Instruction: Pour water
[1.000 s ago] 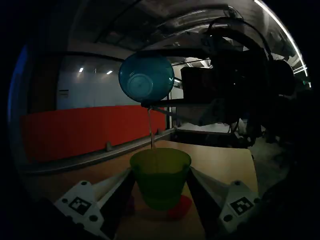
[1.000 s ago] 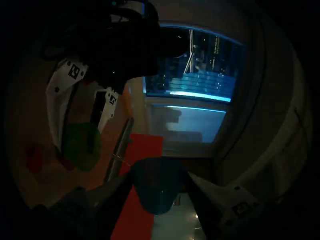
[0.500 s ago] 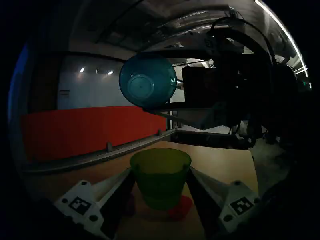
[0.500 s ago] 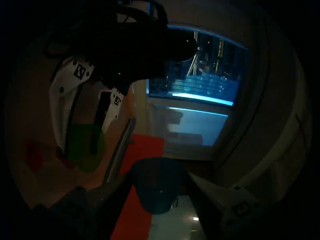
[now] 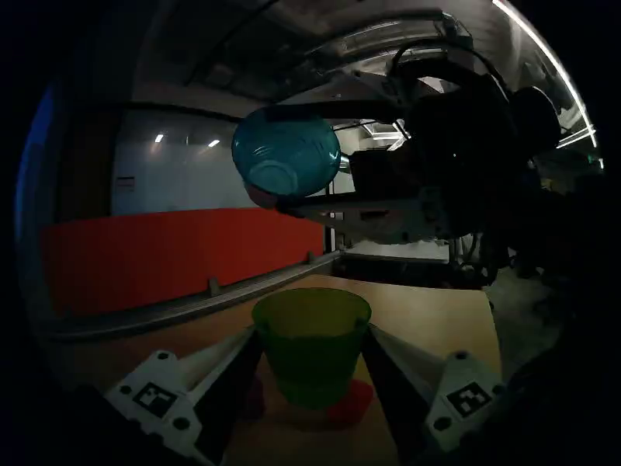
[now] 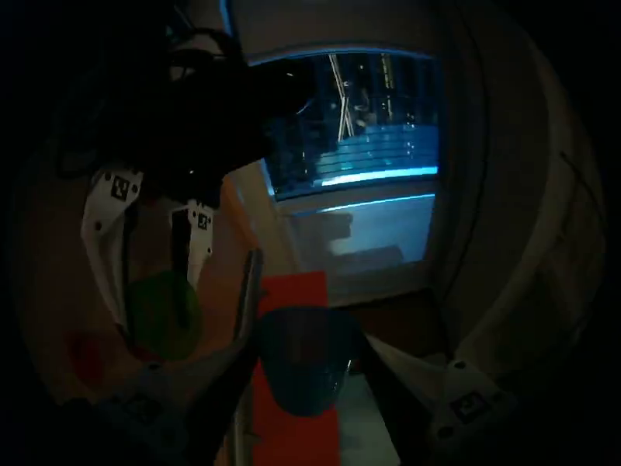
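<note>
Left gripper point(image 5: 310, 342): closed narrow on the green cup point(image 5: 312, 322), one finger pressed to each side; held it upright, likely to offer a steady, open mouth as the target.
Right gripper point(image 6: 307, 359): clamped on the blue cup point(image 6: 304, 369) from both sides; carried it high, above the green cup, presumably for room to tip.
Blue cup's tilt: tipped over in the left gripper view, base turned toward that camera, mouth facing away; no stream visible at its lower edge, so judged at the tail of the pour or between trickles.
Water: could not be made out in either cup in the dim light.
Green cup's place: low over the table point(image 5: 435, 311), above red patches point(image 5: 349, 400); resting or hovering, could not be told.
Red wall panel point(image 5: 178, 248): ran behind, well apart from both cups.
Next move, as a judgement: called for righting the blue cup before bringing it down, to spare the table any drips.
</note>
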Demonstrator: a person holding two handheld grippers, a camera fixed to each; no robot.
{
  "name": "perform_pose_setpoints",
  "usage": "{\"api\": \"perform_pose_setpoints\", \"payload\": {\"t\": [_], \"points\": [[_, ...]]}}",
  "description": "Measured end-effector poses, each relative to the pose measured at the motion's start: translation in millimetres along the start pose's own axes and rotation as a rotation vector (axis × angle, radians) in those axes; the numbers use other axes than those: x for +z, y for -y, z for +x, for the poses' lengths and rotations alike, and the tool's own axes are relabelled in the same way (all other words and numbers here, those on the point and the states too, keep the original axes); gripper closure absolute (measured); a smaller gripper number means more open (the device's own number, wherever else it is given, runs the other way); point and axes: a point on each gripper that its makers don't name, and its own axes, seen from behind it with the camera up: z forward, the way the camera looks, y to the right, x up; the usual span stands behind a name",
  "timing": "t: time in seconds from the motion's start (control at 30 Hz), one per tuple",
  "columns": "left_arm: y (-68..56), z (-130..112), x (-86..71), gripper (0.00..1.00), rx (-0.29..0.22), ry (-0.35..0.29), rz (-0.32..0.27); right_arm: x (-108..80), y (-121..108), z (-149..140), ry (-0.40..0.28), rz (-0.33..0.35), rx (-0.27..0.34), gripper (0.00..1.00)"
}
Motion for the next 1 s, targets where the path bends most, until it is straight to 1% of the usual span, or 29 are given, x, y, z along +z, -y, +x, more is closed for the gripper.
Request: {"api": "perform_pose_setpoints", "payload": {"t": [0.17,0.5,0.6,0.77,1.0], "points": [[2.3,0.9,-2.0,0.16,0.0,-0.001,0.006,-5.0,-3.0,0.2,-0.016,-0.007,0.159,0.09],[1.9,-0.5,-2.7,0.16,0.003,0.003,0.007,-12.8,4.4,6.3,-0.046,-0.013,0.49,0.09],[1.7,0.0,-2.3,0.16,0.007,0.004,0.008,-14.2,5.3,9.3,-0.058,-0.013,0.603,0.09],[1.3,0.8,-2.6,0.16,0.008,0.002,0.007,-16.2,8.8,14.3,-0.081,0.0,0.825,0.09],[4.3,2.7,-3.6,0.16,0.015,0.005,0.012,-15.9,11.8,8.2,-0.084,0.033,1.064,0.09]]}}
